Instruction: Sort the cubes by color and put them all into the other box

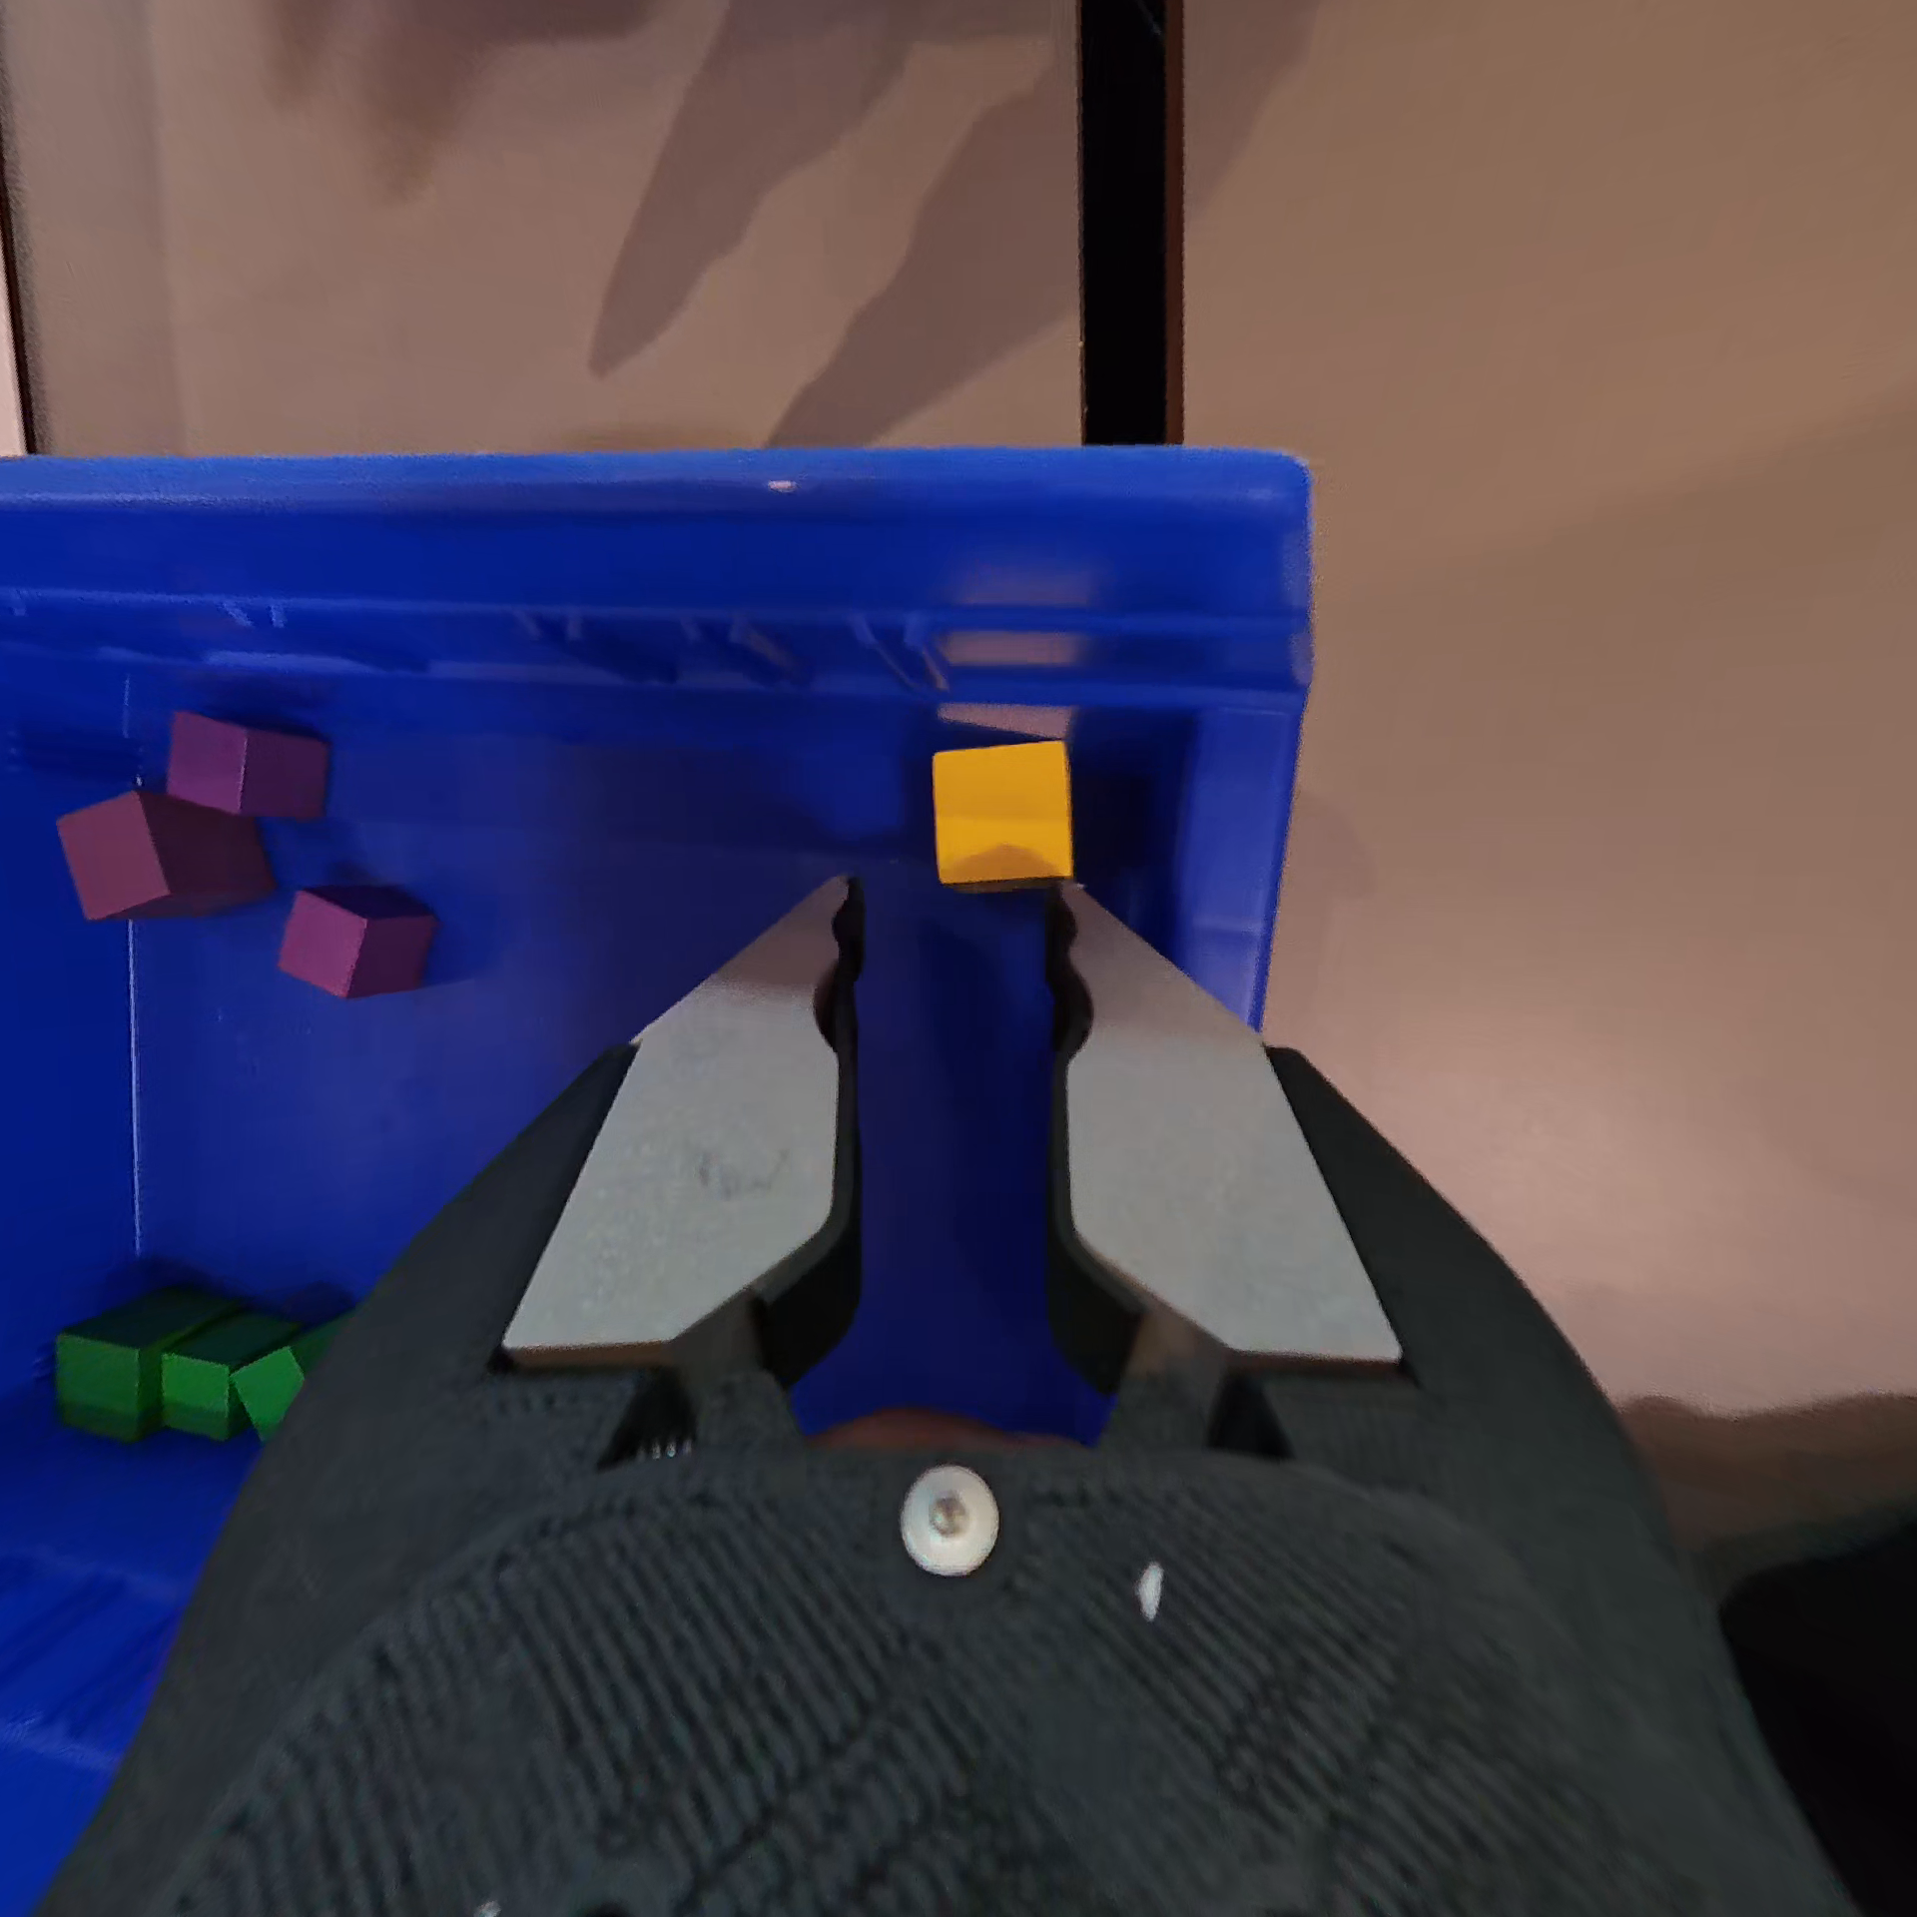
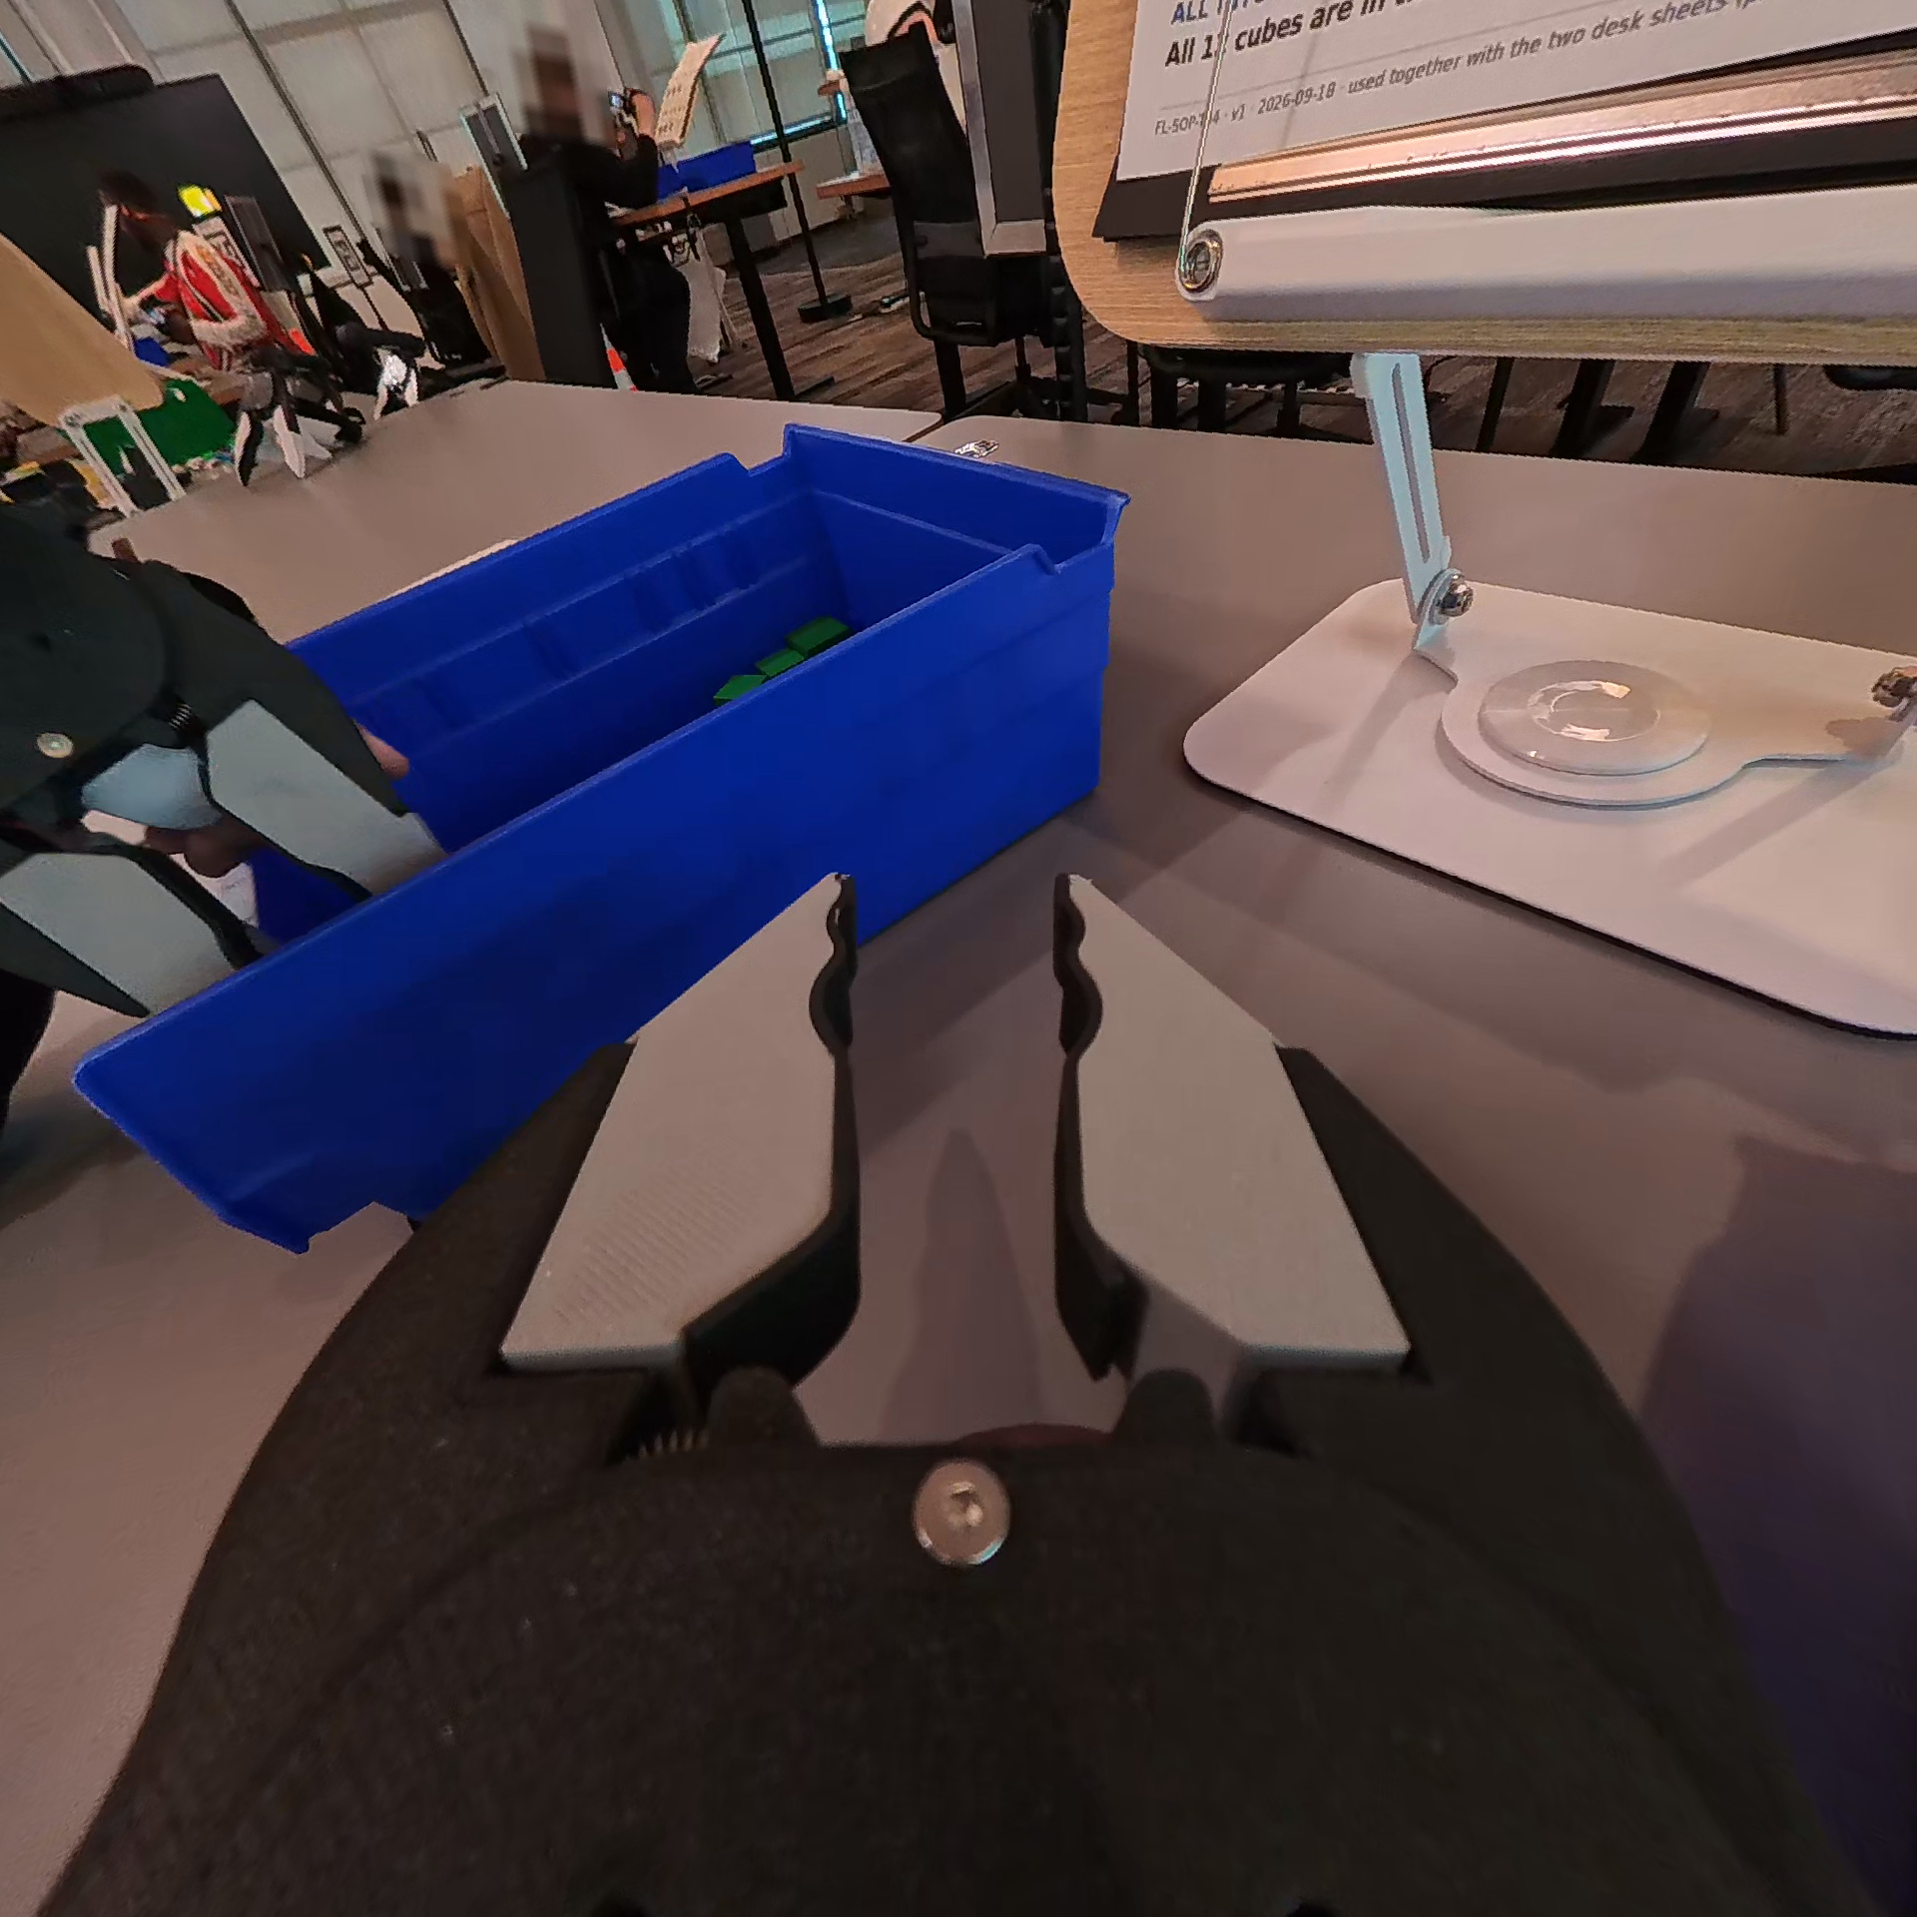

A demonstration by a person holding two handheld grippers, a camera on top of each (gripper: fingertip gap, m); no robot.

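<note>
In the left wrist view I look down into the blue box (image 1: 622, 539). A yellow cube (image 1: 1001, 814) lies on its floor in the far right corner, just beyond my left gripper (image 1: 954, 892), which is open and empty. Three purple cubes (image 1: 244, 851) lie apart at the far left, and green cubes (image 1: 176, 1369) sit close together at the near left. In the right wrist view my right gripper (image 2: 954, 892) is open and empty over the grey table (image 2: 1349, 1089), right of the blue box (image 2: 726, 882). The green cubes (image 2: 783, 659) show inside. The left gripper (image 2: 384, 845) reaches in at the left.
A white stand base (image 2: 1556, 830) with an upright arm stands on the table at the right, carrying a board with a printed sheet (image 2: 1504, 62). Beyond the table are desks, chairs and people in the room.
</note>
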